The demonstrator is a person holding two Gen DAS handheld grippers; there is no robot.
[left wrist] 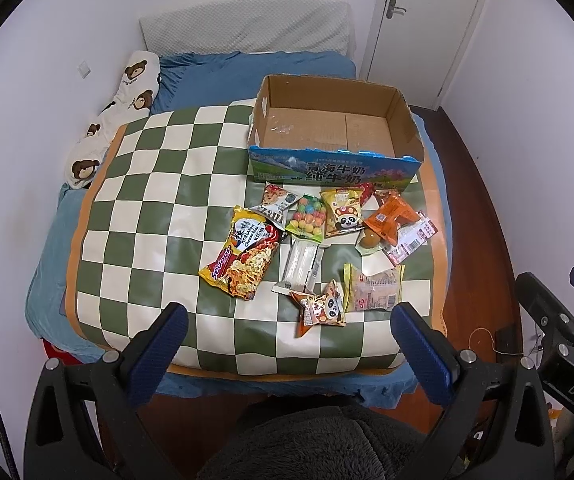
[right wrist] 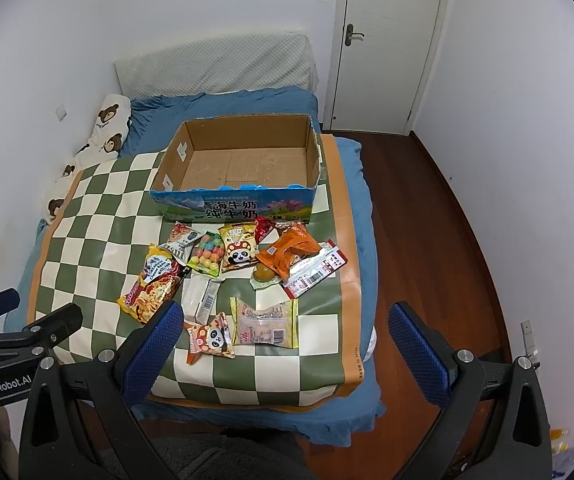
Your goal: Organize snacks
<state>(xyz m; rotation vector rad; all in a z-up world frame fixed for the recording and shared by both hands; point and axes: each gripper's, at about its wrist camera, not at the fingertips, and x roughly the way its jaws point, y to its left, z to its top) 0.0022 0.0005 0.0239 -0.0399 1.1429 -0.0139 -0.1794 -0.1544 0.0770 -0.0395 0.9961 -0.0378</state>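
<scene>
Both grippers, left [left wrist: 289, 326] & right [right wrist: 285, 324], gape wide w/ nothing held; snacks [left wrist: 319, 240] beside box [left wrist: 335, 160].

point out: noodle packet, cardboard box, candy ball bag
noodle packet [left wrist: 243, 258], left wrist view, on the noodle picture mid-packet.
cardboard box [right wrist: 243, 168], right wrist view, on its bare inner floor.
candy ball bag [left wrist: 307, 216], left wrist view, on the coloured balls at its middle.

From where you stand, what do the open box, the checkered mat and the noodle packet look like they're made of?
The open box looks like corrugated cardboard: matte brown inside, glossy printed outside, ragged cut rim. The checkered mat seems to be smooth vinyl or coated fabric, since it shows soft glare. The noodle packet looks like glossy plastic film, crinkled and shiny.
</scene>
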